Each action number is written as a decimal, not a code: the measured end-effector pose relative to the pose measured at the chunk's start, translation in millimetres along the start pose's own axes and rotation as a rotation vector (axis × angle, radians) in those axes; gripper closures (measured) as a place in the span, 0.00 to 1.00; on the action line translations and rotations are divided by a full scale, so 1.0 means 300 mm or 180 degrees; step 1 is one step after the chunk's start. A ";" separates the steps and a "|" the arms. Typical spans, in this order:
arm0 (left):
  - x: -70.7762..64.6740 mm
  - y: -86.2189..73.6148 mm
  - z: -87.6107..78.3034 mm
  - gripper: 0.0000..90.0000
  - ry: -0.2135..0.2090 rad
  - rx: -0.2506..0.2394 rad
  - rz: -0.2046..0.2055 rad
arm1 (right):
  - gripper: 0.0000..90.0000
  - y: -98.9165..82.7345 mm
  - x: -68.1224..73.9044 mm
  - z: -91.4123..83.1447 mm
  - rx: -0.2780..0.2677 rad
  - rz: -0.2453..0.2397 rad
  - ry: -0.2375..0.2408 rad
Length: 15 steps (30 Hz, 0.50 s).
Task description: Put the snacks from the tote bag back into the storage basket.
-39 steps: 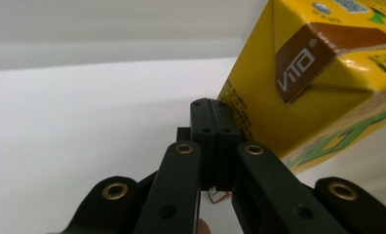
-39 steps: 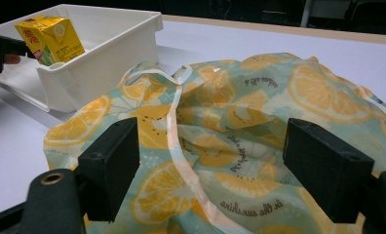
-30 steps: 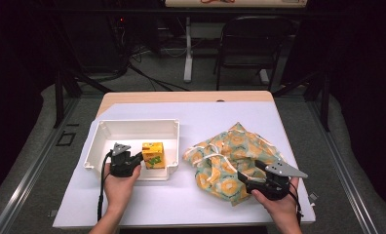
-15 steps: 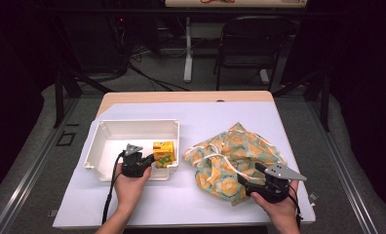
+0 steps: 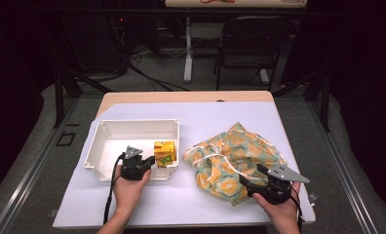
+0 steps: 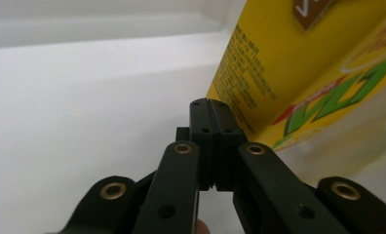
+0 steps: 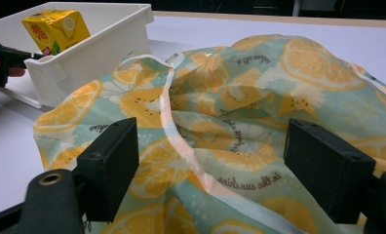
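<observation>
Yellow juice carton [image 5: 164,153] stands in white tray [image 5: 132,127], at its near right corner. Left gripper [image 5: 143,162] sits just beside carton w/ jaws pressed together, nothing betw them. Right gripper [image 5: 257,184] rests at near edge of lemon-print cloth bag [image 5: 232,156], jaws wide apart over fabric, not clamping it

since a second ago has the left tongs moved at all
Yes. The left tongs went rightward along the white bin's front wall, up to the yellow carton.
</observation>
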<state>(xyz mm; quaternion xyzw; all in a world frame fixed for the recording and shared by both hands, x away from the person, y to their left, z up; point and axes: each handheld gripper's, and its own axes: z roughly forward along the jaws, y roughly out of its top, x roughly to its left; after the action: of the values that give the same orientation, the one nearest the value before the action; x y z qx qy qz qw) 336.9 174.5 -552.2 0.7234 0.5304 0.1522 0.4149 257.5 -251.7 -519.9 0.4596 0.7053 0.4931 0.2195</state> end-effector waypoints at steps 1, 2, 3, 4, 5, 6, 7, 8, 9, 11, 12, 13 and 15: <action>0.002 -0.006 -0.008 0.90 -0.0032 -0.0030 -0.0017 | 0.22 -0.001 0.000 -0.001 -0.0007 0.0008 -0.0019; 0.006 -0.014 -0.025 0.81 -0.0120 -0.0027 -0.0036 | 0.22 -0.001 -0.007 -0.002 -0.0015 0.0013 -0.0014; 0.009 -0.017 -0.038 0.76 -0.0150 -0.0014 -0.0018 | 0.22 0.000 -0.011 -0.004 0.0006 0.0001 -0.0018; 0.009 -0.017 -0.038 0.69 -0.0150 -0.0014 -0.0018 | 0.22 0.000 -0.011 -0.004 0.0006 0.0001 -0.0018; 0.019 -0.024 -0.061 0.61 -0.0186 -0.0084 -0.0008 | 0.22 0.001 -0.016 -0.005 -0.0001 0.0018 -0.0025; 0.026 -0.027 -0.074 0.57 -0.0200 -0.0136 -0.0029 | 0.22 0.001 -0.017 -0.005 -0.0006 0.0020 -0.0029; 0.026 -0.027 -0.074 0.51 -0.0200 -0.0136 -0.0029 | 0.22 0.000 -0.018 -0.007 0.0002 0.0025 -0.0021; 0.033 -0.030 -0.088 0.51 -0.0219 -0.0170 -0.0050 | 0.22 0.000 -0.018 -0.007 0.0002 0.0025 -0.0021; 0.041 -0.034 -0.107 0.43 -0.0211 -0.0183 -0.0091 | 0.22 -0.001 -0.018 -0.008 0.0008 0.0016 -0.0010; 0.051 -0.040 -0.148 0.25 -0.0197 -0.0244 -0.0118 | 0.22 -0.004 -0.016 -0.004 0.0031 -0.0021 -0.0002; 0.051 -0.040 -0.148 0.18 -0.0197 -0.0244 -0.0118 | 0.21 -0.005 -0.016 0.000 0.0030 -0.0015 0.0010; 0.055 -0.043 -0.173 0.18 -0.0159 -0.0252 -0.0090 | 0.21 -0.005 -0.016 0.000 0.0030 -0.0015 0.0010; 0.064 -0.058 -0.217 0.01 -0.0054 -0.0261 -0.0076 | 0.21 -0.002 -0.017 0.005 0.0051 -0.0027 0.0036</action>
<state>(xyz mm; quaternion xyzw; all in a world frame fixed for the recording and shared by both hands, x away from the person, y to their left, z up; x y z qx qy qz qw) 290.1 221.9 -529.9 0.7006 0.5289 0.1628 0.4505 260.8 -255.5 -521.9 0.4556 0.7124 0.4891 0.2138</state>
